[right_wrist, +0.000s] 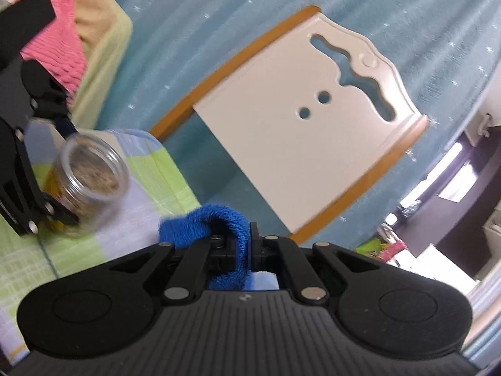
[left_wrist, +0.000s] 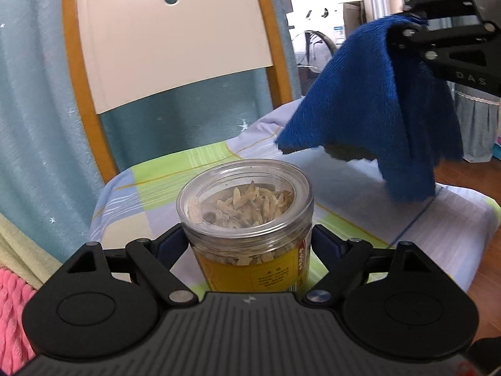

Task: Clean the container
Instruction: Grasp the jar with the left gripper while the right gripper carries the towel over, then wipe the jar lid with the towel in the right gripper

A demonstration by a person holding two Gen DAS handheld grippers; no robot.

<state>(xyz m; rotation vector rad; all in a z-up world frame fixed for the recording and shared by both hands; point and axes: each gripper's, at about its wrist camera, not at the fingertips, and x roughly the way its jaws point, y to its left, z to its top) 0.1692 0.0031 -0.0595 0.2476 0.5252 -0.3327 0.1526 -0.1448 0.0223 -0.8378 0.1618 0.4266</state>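
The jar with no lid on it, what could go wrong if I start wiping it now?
1. The jar is open and full of dried pieces; tipping it in the left gripper could spill them onto the checked cloth.
2. The blue cloth hangs loose from the right gripper; a dangling corner may dip into the food.

Clear glossy plastic jar (left_wrist: 245, 206); fuzzy blue cloth (left_wrist: 369, 100)

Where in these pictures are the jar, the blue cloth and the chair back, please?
jar (left_wrist: 247, 219): left wrist view, on the clear threaded neck.
blue cloth (left_wrist: 369, 103): left wrist view, on the middle of the hanging fabric.
chair back (right_wrist: 281, 144): right wrist view, on the white panel below the two round holes.
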